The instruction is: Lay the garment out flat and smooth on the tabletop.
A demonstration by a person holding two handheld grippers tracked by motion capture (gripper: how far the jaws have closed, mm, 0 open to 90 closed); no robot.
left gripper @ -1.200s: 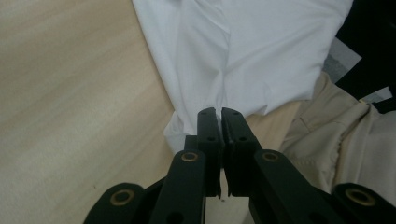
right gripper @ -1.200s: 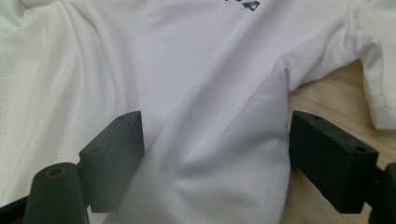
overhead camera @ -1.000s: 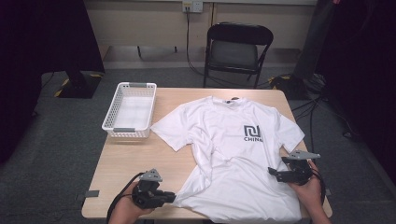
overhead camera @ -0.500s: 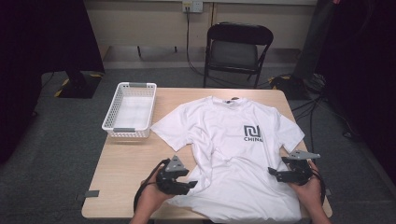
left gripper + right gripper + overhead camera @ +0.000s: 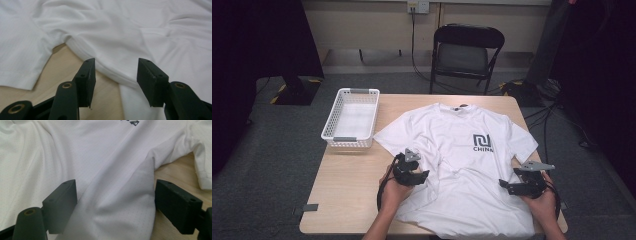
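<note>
Right gripper (image 5: 506, 186) at near right: jaws spread wide around a raised fold of the white T-shirt (image 5: 462, 165), cloth touching both pads. Left gripper (image 5: 426, 175) at shirt's left side edge: jaws apart, just been closing slightly, side fold between them, not pinched. Shirt lies flat mid-table (image 5: 357, 175), print up. White basket (image 5: 349, 120) far left, apart from shirt.

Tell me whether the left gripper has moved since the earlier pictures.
Yes. In the high view the left gripper has gone from the table's near left edge rightward and away, toward the white basket, onto the T-shirt. Its jaws, just opened, straddle the shirt's side edge.
</note>
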